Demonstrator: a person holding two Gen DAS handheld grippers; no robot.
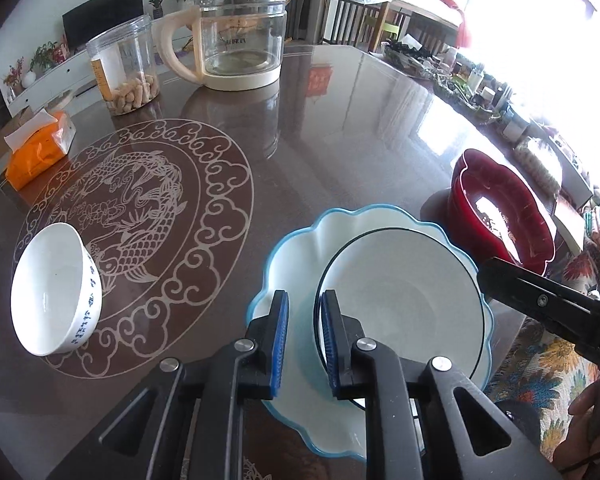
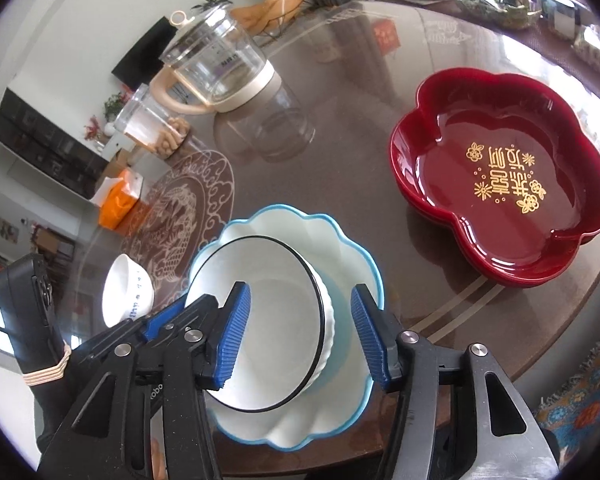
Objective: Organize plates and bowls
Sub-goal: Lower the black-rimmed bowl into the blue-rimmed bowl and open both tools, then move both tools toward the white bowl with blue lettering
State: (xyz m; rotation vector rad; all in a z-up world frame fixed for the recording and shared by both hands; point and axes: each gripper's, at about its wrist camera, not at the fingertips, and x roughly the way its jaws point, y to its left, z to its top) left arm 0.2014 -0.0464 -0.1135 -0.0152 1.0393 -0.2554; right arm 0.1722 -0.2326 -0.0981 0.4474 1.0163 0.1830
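Observation:
A white bowl with a black rim (image 1: 400, 300) (image 2: 268, 304) sits inside a scalloped white plate with a blue edge (image 1: 300, 240) (image 2: 340, 248). My left gripper (image 1: 305, 340) is shut on the bowl's left rim. My right gripper (image 2: 302, 338) stands open around the bowl's right rim, and its pads do not touch the bowl. A small white bowl with blue writing (image 1: 52, 288) (image 2: 126, 292) lies tilted to the left. A red flower-shaped dish (image 1: 500, 216) (image 2: 500, 184) rests to the right.
At the back stand a glass kettle (image 1: 240, 40), a clear jar of snacks (image 1: 124, 68) and an orange tissue pack (image 1: 36, 148). Clutter (image 1: 472, 84) lines the far right of the glass-topped table (image 1: 340, 140). The table's edge runs close behind the red dish.

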